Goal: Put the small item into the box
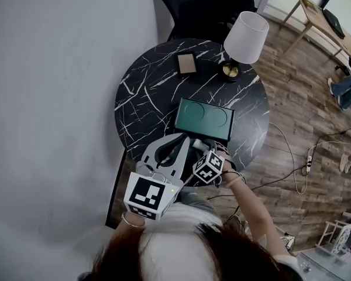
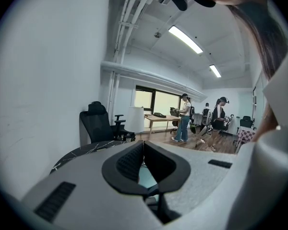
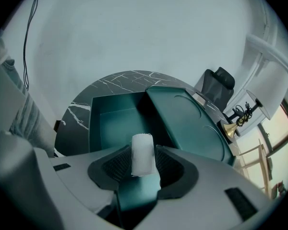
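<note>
Between the jaws of the right gripper (image 3: 143, 151) sits the small item (image 3: 143, 158), a white stubby roll held upright and pinched from both sides, with the jaws closed only as far as its width. Item is in the air, not in the box. Box (image 3: 103, 110) is dark green and open, its tray just beyond the item at about 11 o'clock in the right gripper view. Lid (image 3: 192, 123) is swung back, at 1 to 2 o'clock.

Progress: pick done, lid already open, item carried to the box's near edge. Left to do: move it over the tray, lower, release. Roughly two thirds through, I'd say.

Contents: tray looks empty, bare green floor. The near end is hidden behind the jaws, so I can't be fully sure.

Left gripper (image 2: 143, 145): jaw tips pressed together with nothing between them, idle, pointing out across the room.

Head view: both grippers at 6 o'clock of the round black marble table (image 1: 146, 81), crowding the box's near side. Lamp (image 1: 244, 37) with a white shade at 1 o'clock of the tabletop, flat tan object (image 1: 186, 64) near 12 o'clock. Neither is in the way.
</note>
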A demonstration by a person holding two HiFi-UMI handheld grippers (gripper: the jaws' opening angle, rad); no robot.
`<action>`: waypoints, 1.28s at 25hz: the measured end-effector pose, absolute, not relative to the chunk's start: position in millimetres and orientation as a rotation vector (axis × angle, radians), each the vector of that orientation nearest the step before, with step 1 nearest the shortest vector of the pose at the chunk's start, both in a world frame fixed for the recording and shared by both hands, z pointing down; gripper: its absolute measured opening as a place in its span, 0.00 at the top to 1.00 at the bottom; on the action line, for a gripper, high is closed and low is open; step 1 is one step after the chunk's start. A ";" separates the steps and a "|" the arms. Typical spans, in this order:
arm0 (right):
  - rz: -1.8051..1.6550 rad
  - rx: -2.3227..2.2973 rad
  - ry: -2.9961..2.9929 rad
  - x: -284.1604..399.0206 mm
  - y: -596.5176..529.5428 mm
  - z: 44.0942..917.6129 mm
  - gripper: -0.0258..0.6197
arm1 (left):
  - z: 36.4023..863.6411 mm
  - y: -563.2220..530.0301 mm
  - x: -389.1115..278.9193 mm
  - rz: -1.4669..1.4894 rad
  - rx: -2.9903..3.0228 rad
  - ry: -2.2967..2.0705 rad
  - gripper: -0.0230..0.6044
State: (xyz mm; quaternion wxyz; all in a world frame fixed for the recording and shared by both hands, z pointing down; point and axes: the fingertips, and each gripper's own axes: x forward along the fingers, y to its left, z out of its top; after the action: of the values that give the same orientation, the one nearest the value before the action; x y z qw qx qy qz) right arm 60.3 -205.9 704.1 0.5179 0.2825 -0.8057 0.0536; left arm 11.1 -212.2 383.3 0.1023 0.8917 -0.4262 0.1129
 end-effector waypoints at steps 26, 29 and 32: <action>0.167 0.938 -1.965 64.4 -189.9 658.4 0.68 | 372.4 -176.9 1.9 0.273 2.707 -1.181 0.95; 0.185 0.986 -1.970 64.9 -187.2 651.2 0.69 | 371.2 -172.3 -1.8 0.261 2.717 -1.173 0.95; 0.198 1.035 -1.978 65.2 -185.2 641.2 0.69 | 367.6 -167.8 -5.1 0.250 2.727 -1.166 0.95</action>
State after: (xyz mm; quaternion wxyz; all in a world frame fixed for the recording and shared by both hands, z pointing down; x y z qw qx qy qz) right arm 65.2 -185.2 641.2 0.4352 0.4157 -0.7947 0.0797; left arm -5.1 -167.8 367.6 0.0824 0.9131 -0.3904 0.0837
